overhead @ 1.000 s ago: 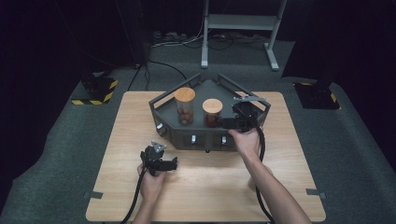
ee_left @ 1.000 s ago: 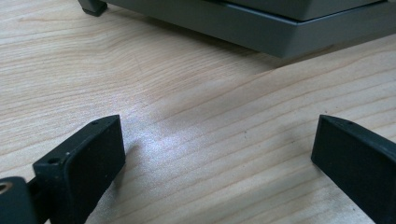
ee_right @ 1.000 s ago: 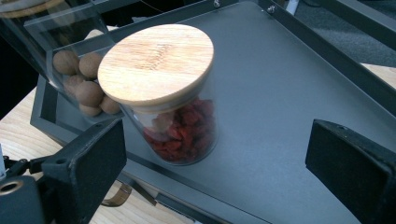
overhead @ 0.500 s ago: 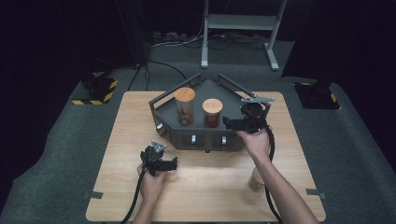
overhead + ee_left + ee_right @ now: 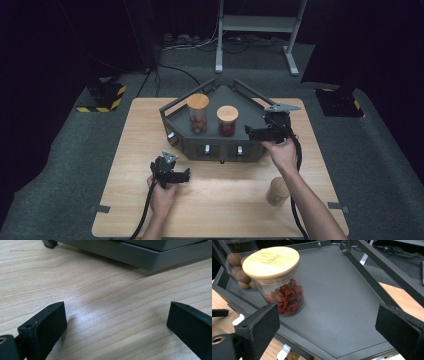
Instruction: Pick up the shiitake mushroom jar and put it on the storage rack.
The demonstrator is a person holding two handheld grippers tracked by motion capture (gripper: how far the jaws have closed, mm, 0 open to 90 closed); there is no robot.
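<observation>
Right gripper [image 5: 252, 131] — we hold it gaping over tray [image 5: 250, 107] edge | berry jar [image 5: 277, 280] near its left jaw | left gripper [image 5: 181, 175] wide apart on bare tabletop [image 5: 135, 135] | nut jar [image 5: 237, 272] cut off.

The high view looks forward and down from above my side of the wooden table [image 5: 125, 150], far enough back to take in the whole tabletop, the dark grey tray [image 5: 250, 102] on it, both my forearms rising from the bottom edge and the carpeted floor beyond. The left gripper view sits very low and close over the table's grain, facing along my 2 jaws toward the tray's lower front edge [image 5: 140, 257], a part the high view also covers. The right gripper view looks down at close range across the tray's floor [image 5: 342, 297] from its right side, sharing with the high view the jar of red dried fruit [image 5: 280, 287] and the jar of brown nuts [image 5: 238, 272] behind it.
</observation>
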